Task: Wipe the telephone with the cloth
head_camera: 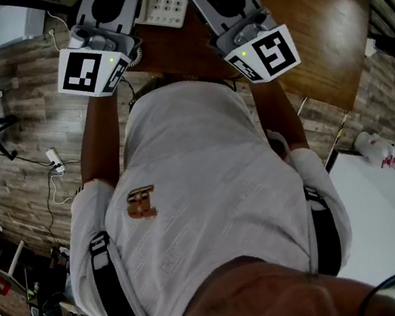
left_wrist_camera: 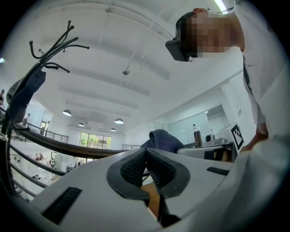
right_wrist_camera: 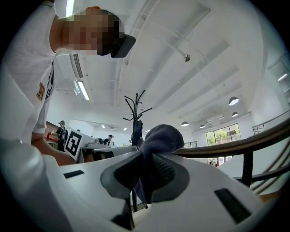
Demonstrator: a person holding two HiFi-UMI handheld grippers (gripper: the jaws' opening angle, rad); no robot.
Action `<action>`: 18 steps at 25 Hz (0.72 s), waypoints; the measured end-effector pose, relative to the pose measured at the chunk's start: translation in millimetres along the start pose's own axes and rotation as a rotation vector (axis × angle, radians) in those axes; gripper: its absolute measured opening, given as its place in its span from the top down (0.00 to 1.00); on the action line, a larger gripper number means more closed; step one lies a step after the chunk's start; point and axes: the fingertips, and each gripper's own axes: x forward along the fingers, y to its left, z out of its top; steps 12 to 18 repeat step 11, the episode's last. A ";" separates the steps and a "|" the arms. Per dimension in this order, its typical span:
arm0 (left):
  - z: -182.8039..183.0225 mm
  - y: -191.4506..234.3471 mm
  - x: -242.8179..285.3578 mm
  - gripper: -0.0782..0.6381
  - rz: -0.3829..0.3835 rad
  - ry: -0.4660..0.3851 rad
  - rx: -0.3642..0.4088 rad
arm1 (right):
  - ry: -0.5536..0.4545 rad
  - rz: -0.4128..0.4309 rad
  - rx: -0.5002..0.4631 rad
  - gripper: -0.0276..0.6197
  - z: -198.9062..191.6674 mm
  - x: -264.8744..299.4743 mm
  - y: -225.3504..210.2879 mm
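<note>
**Telephone sits between two raised grippers, cloth pinched in the right one**

Telephone [head_camera: 165, 7] keys show as a pale block at the top edge of the head view, lying on the brown wooden table [head_camera: 309, 17]. Only that part of the keypad is in frame, so the handset and the rest of the body cannot be made out.

To the left of the telephone is the left gripper [left_wrist_camera: 146, 156]. Its own view shows the two dark ribbed pads pressed together at the tips with nothing between them. Its marker cube [head_camera: 91, 70] lies nearer the person than the telephone does.

To the right of the telephone is the right gripper [right_wrist_camera: 144, 158]. Its jaws are closed on the cloth [right_wrist_camera: 159, 138], a dark blue fabric. A bunched lump of it bulges up above the pads and a thin tail hangs down between them. The same cloth shows in the left gripper view, just past that gripper's closed tips and slightly to their right. The right gripper's marker cube [head_camera: 270, 53] also lies on the person's side of the telephone.

A dark patch at the very top of the head view, just beyond the telephone, is probably the cloth, though too little of it shows to be sure. No view shows whether it touches the telephone.

Below the telephone, the person's white shirt [head_camera: 209, 181] fills most of the head view. Well left of the telephone, plank flooring [head_camera: 29, 128] carries loose cables. A black coat stand [right_wrist_camera: 136, 106] rises in the background of the right gripper view.
</note>
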 end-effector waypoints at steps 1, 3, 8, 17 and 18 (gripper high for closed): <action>0.0 0.0 -1.4 0.87 -0.001 0.000 0.000 | 0.001 0.000 0.000 0.86 -0.4 0.1 1.3; -0.3 -0.1 -3.1 0.87 -0.002 0.002 -0.001 | 0.005 0.000 0.001 0.86 -1.4 0.0 2.9; 0.7 3.1 4.8 0.87 -0.008 0.005 -0.006 | 0.011 -0.001 0.004 0.86 -0.5 2.9 -4.2; 0.1 3.8 6.3 0.87 -0.009 0.007 -0.007 | 0.012 -0.001 0.005 0.86 -0.6 3.8 -6.2; 0.1 3.8 6.3 0.87 -0.009 0.007 -0.007 | 0.012 -0.001 0.005 0.86 -0.6 3.8 -6.2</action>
